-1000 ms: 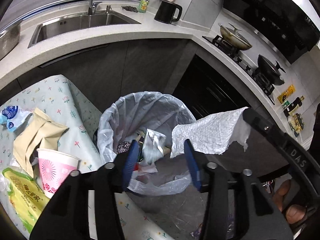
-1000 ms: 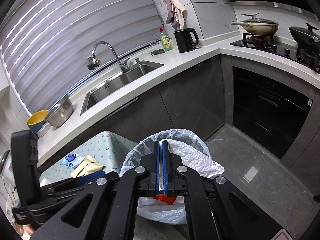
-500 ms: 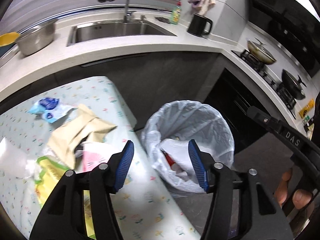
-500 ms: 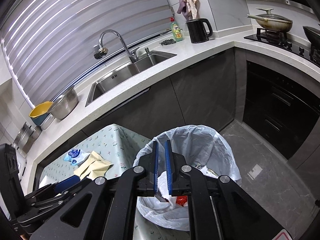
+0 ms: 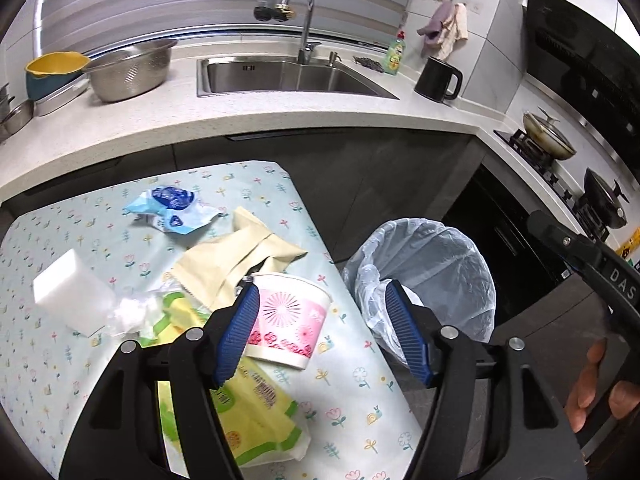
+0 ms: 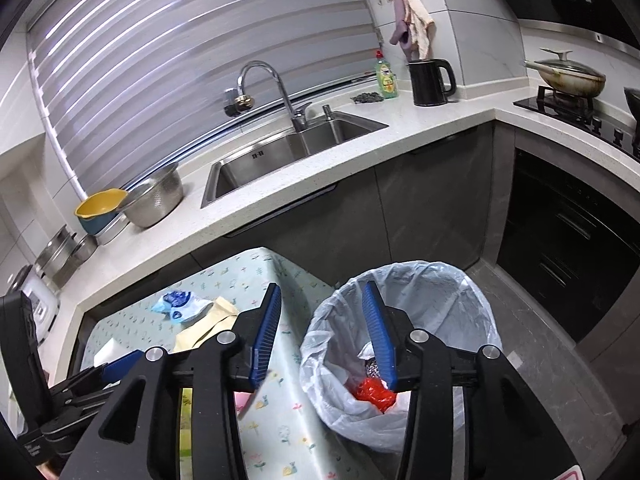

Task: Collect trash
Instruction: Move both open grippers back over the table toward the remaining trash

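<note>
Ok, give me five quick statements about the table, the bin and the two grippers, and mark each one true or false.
1. The pink paper cup lies tipped on the flowered tablecloth. True.
2. The left gripper is clamped on a paper towel. False: its fingers stand apart with nothing held.
3. The trash bin has a clear plastic liner and already holds trash, including something red. True.
4. The right gripper is shut. False: its jaws have just been opening and hold nothing.
5. The blue and white wrapper is already in the bin. False: it lies on the table, beyond the beige paper bag.
</note>
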`<state>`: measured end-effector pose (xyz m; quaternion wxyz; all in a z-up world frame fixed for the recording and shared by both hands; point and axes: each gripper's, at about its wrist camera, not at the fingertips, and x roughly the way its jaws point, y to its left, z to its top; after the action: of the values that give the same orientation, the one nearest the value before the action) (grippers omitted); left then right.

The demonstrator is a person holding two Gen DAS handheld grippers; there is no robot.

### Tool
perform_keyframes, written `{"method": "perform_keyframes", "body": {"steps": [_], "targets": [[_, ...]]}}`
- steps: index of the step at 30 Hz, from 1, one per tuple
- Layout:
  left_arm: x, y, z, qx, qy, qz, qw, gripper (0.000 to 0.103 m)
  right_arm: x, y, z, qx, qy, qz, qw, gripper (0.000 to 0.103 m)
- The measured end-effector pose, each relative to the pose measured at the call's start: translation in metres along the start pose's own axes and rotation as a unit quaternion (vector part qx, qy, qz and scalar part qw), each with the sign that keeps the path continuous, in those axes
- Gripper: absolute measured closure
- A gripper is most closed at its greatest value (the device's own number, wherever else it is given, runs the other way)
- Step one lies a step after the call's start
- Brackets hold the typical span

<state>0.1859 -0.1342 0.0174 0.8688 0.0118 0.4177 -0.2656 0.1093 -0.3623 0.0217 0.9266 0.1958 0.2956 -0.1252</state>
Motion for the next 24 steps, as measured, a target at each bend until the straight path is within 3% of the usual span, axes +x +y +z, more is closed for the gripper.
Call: {"method": "perform_keyframes", "body": {"steps": [10,24], "targets": [[-0.037,0.051,-0.014,-0.034,-0.019,0.031,0.9988,0.037,-0.017,0.058,-0.017,-0.036,0.007,0.036,0.999,0.051],[-0.064,0.134,-0.053,-0.087,-0.014,0.086,0.9924,0.037,0.0,0.128,-0.07,-0.076,0.064,0.072,0.992,0.049]]}}
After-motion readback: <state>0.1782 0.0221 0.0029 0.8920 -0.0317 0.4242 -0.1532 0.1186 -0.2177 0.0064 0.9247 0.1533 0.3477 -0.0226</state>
